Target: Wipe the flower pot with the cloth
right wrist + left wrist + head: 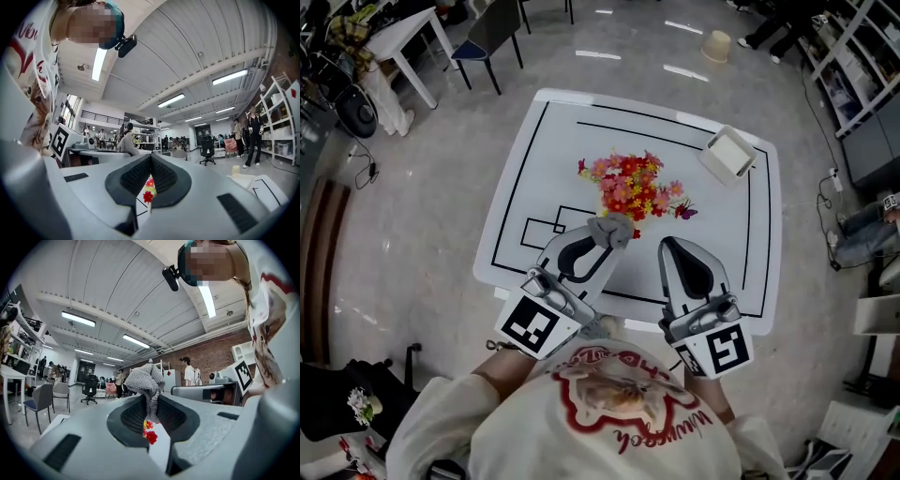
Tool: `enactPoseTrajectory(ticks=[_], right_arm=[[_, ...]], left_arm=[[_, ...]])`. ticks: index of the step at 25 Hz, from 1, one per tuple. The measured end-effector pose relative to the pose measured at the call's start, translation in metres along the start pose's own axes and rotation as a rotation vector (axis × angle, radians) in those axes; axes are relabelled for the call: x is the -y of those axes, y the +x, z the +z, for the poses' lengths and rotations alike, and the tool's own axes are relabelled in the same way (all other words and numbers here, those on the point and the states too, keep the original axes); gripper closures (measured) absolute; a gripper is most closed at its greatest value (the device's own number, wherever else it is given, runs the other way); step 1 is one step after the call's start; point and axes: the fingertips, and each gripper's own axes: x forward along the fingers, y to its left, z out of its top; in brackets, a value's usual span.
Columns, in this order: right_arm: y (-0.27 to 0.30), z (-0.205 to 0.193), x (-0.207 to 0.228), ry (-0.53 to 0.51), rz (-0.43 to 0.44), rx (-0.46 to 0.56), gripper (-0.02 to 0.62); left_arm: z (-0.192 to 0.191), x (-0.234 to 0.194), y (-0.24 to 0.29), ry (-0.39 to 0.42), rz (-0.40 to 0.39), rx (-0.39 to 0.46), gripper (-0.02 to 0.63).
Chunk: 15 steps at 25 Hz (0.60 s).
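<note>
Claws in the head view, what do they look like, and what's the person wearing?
The left claw and right claw are pale grey shells with black ribbed pads, each with a cube of black-and-white square markers. The person wears a cream top with red print.

The right gripper [151, 158] points level, its dark ribbed pads [133, 177] pressed together with nothing between them. Through the slit beneath the closed tips a cluster of red and yellow flowers [148, 193] shows on the white counter [269, 186], which carries black lines. A white tray [244, 180] sits on the counter to the right. At the left, the left gripper [121, 153] reaches in level with a grey knitted cloth [127, 144] bunched at its tip. Behind, an office chair [207, 151] stands on the floor.
</note>
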Motion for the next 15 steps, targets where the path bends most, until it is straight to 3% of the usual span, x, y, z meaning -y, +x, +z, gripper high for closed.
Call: enactPoseTrajectory(ticks=[8,15], right_arm=[[0.031,0.008,0.041,-0.021,-0.08,-0.002,0.598],[0.068,0.002,0.073,0.017,-0.083,-0.015,0.598]], left_arm=[[0.012,-0.03,0.043,0.003,-0.102,0.013,0.563],[0.017,-0.067,0.076,-0.052,-0.106,0.002,0.563]])
